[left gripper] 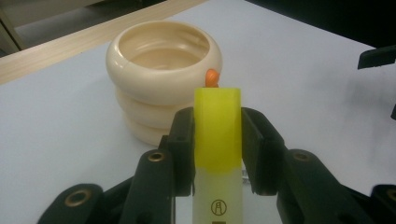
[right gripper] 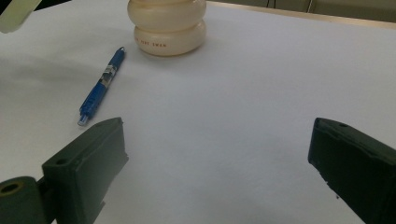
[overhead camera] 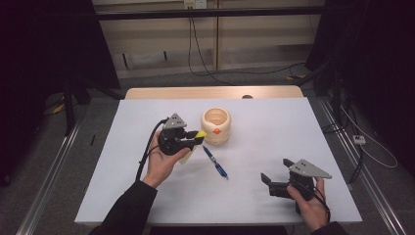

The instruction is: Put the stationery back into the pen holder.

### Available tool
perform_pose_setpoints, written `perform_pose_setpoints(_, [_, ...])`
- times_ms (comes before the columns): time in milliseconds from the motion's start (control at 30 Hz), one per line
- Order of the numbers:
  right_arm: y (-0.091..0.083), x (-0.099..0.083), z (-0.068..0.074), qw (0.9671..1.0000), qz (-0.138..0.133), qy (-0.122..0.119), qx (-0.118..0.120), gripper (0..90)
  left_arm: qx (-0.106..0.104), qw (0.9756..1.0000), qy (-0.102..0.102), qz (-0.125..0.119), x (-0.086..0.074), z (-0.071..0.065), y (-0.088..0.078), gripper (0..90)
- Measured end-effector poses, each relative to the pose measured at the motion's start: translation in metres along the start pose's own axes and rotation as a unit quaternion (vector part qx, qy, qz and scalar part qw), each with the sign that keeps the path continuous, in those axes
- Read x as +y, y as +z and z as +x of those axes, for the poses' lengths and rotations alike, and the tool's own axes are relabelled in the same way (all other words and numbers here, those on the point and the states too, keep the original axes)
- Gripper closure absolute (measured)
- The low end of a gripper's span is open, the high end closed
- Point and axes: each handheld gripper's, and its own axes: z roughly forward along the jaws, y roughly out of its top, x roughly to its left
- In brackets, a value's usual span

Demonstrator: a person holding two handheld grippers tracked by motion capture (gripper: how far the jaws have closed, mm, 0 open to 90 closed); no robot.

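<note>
We note the bench [overhead camera: 274, 147], mid-frame in the high view, with broad bare room at right and lower centre; its edges lie well clear of the work. The cream ringed pot [overhead camera: 216, 126] stands at upper centre, empty as far as we see. The left gripper [overhead camera: 195, 138] is clamped on a yellow-capped highlighter [left gripper: 217, 140], lifted just beside the pot's left; we judge pickup done, drop-in pending. The right gripper [right gripper: 217, 163], lower right, rests wide open, holding nothing. A blue pen [overhead camera: 215, 162] lies below the pot, not yet collected.
</note>
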Motion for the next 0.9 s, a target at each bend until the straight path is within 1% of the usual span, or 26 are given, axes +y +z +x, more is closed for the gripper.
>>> perform_pose_setpoints(67, [0.0, 0.0, 0.0, 1.0, 0.0, 0.0, 0.0, 4.1, -0.001, 1.0, -0.001, -0.005, 0.001, -0.001, 0.0, 67.4])
perform_pose_setpoints(167, [0.0, 0.0, -0.001, 1.0, 0.0, 0.002, -0.001, 4.1, 0.007, 0.9998, 0.002, -0.017, 0.005, -0.001, -0.003, 67.4])
perform_pose_setpoints(200, [0.0, 0.0, -0.001, 1.0, 0.0, 0.001, -0.001, 4.1, 0.006, 0.9998, 0.004, -0.02, 0.006, 0.0, -0.004, 67.4])
perform_pose_setpoints(300, [0.0, 0.0, -0.001, 1.0, 0.0, 0.0, -0.001, 4.1, 0.005, 0.9996, 0.0, -0.027, 0.011, 0.0, -0.004, 67.4])
perform_pose_setpoints(400, [0.0, 0.0, -0.001, 1.0, 0.0, 0.002, -0.001, 4.1, 0.002, 0.9993, 0.0, -0.038, 0.017, -0.001, -0.002, 67.4])
perform_pose_setpoints(467, [0.0, 0.0, -0.001, 1.0, 0.0, 0.002, 0.0, 4.1, 0.003, 0.999, 0.007, -0.043, 0.022, -0.002, -0.001, 67.4])
perform_pose_setpoints(600, [0.0, 0.0, -0.001, 1.0, 0.0, 0.002, 0.0, 4.1, 0.003, 0.9984, 0.013, -0.055, 0.031, -0.005, 0.003, 67.3])
perform_pose_setpoints(667, [0.0, 0.0, -0.001, 1.0, -0.001, 0.003, 0.0, 4.1, 0.001, 0.9983, 0.011, -0.057, 0.033, -0.005, 0.005, 67.3])
perform_pose_setpoints(767, [0.0, 0.0, -0.001, 1.0, -0.001, 0.002, 0.001, 4.1, 0.001, 0.9982, 0.009, -0.059, 0.032, -0.006, 0.008, 67.3])
perform_pose_setpoints(900, [0.0, 0.0, -0.001, 1.0, 0.0, 0.001, 0.001, 4.1, 0.0, 0.9978, 0.0, -0.066, 0.033, -0.003, 0.01, 67.3])
